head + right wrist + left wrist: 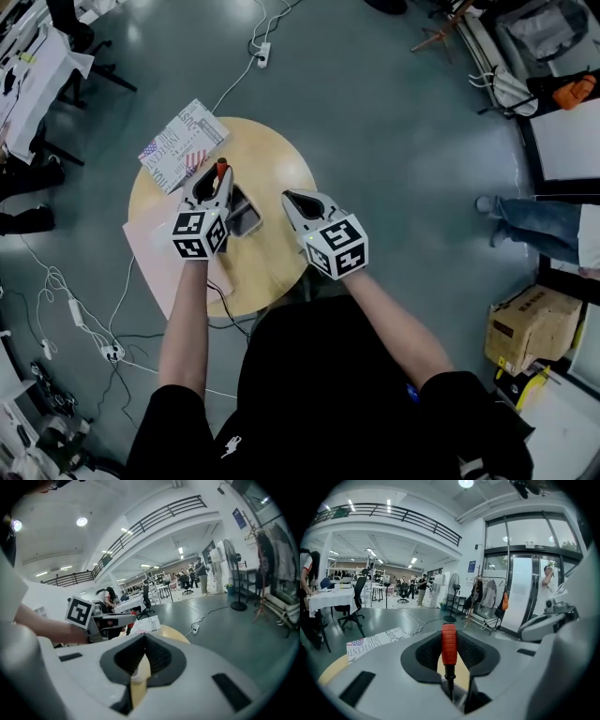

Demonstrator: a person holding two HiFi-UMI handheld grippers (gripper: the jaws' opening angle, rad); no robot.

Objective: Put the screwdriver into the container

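The screwdriver [222, 167] has a red ribbed handle and a dark shaft. My left gripper [217, 180] is shut on it above the round wooden table [281, 164], with the handle sticking out past the jaw tips. In the left gripper view the screwdriver [449, 643] stands upright between the black pads of that gripper [449, 656]. A printed box [183, 145] with a flag pattern lies at the table's far left edge, just beyond the handle. My right gripper [292, 199] hovers to the right, shut on nothing; the right gripper view shows its pads [161, 660] meeting at the tips.
A dark flat rectangular thing [246, 212] lies on the table between the two grippers. A pale pink sheet [155, 248] hangs over the table's left side. Cables and power strips [263, 52] run over the grey floor. A person's legs [525, 220] are at the right.
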